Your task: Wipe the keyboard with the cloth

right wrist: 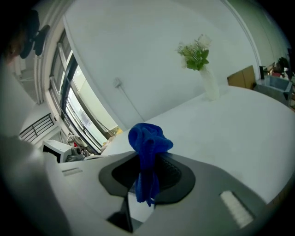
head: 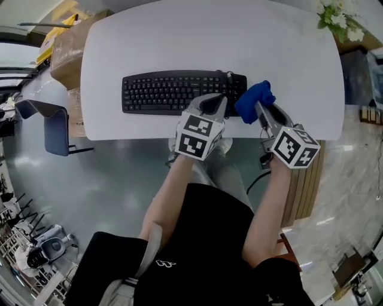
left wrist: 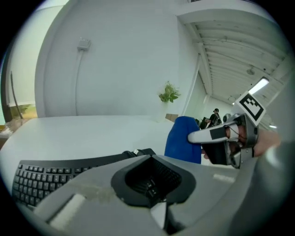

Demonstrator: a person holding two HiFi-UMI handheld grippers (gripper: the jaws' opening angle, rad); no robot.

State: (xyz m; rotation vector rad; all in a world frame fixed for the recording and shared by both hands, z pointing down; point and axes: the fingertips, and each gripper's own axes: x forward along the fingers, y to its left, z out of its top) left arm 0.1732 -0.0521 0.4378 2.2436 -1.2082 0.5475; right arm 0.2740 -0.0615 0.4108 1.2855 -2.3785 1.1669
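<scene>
A black keyboard (head: 173, 92) lies on the white table (head: 209, 36), near its front edge. My left gripper (head: 213, 101) is shut with nothing in it, and hangs over the keyboard's right end; in the left gripper view the keys (left wrist: 41, 177) show at lower left past the joined jaws (left wrist: 151, 173). My right gripper (head: 260, 109) is shut on a blue cloth (head: 254, 100), held just right of the keyboard above the table. In the right gripper view the cloth (right wrist: 146, 143) bunches up above the jaws (right wrist: 147, 173) and hangs between them. The left gripper view also shows the cloth (left wrist: 180, 140).
Cardboard boxes (head: 67, 51) stand left of the table, with a dark blue chair (head: 52, 124) below them. A vase of flowers (head: 336, 17) sits at the table's far right corner. A wooden unit (head: 305, 182) stands to the right of the person's legs.
</scene>
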